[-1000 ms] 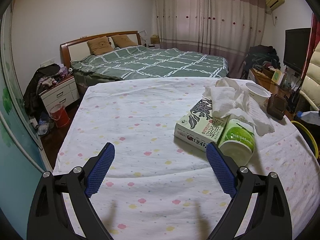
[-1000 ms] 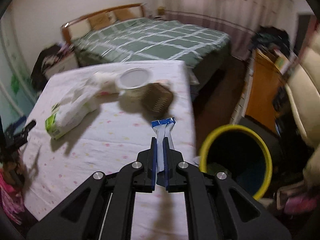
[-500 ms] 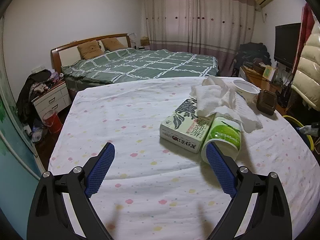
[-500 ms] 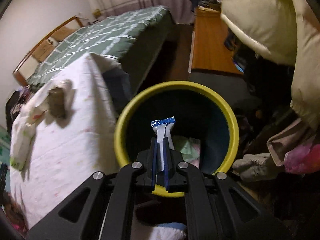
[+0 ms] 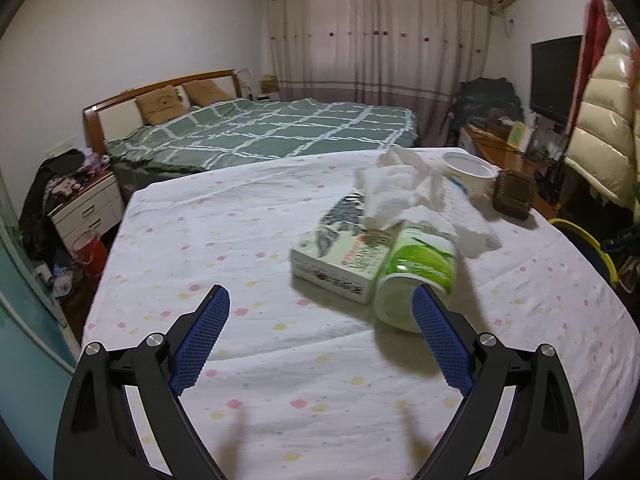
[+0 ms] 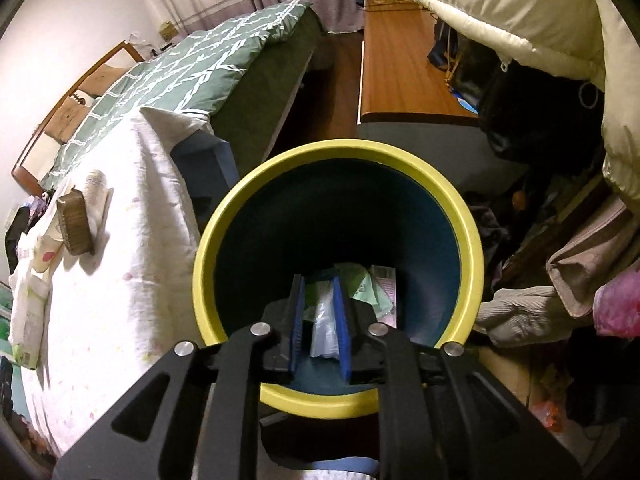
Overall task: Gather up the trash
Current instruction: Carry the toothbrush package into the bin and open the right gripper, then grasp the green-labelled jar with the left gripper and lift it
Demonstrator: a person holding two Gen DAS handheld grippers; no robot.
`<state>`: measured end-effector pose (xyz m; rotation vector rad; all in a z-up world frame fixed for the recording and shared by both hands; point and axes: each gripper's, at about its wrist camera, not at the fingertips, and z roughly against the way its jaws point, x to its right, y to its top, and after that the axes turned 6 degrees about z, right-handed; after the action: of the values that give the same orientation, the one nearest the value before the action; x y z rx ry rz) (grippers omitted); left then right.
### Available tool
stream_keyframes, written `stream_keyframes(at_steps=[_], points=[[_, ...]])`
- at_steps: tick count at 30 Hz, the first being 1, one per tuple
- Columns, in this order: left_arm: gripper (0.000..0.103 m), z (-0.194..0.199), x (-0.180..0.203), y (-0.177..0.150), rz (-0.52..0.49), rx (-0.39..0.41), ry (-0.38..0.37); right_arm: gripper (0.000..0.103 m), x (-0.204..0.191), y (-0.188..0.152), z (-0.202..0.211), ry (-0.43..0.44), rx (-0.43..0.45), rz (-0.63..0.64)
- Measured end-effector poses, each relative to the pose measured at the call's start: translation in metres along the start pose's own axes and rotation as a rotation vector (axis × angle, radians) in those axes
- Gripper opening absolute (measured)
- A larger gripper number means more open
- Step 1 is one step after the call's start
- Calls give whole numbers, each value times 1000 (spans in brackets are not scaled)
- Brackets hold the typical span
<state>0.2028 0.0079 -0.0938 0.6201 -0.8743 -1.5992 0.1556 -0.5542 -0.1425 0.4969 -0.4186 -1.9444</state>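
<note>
The bin (image 6: 338,280) mouth gapes wide under the right gripper (image 6: 320,322), with litter low inside, seemingly well below the rim. At nine o'clock the table (image 6: 120,280) edge crowds close; at three, heaped clothes (image 6: 532,312) press in.

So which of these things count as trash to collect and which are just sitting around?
Job:
- yellow-rimmed bin
- wrapper between the just-opened right gripper
- crumpled tissues
- green bottle
- white cup

Probably bystanders:
- tissue box
- brown brush
- bed
</note>
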Motion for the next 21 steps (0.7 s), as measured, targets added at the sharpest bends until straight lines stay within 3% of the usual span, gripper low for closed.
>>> stream_keyframes(at_steps=[13,18,21], points=[[91,-21,48,9,-130,-72,-90,15,-9,-6,-7,76,-4,26],[83,-39,59,15,-130,-114,-137,15,-9,-8,-8,101,-3,25],[73,-51,63,13,-124,-152,-152,15,-8,-9,-9,108,-4,26]])
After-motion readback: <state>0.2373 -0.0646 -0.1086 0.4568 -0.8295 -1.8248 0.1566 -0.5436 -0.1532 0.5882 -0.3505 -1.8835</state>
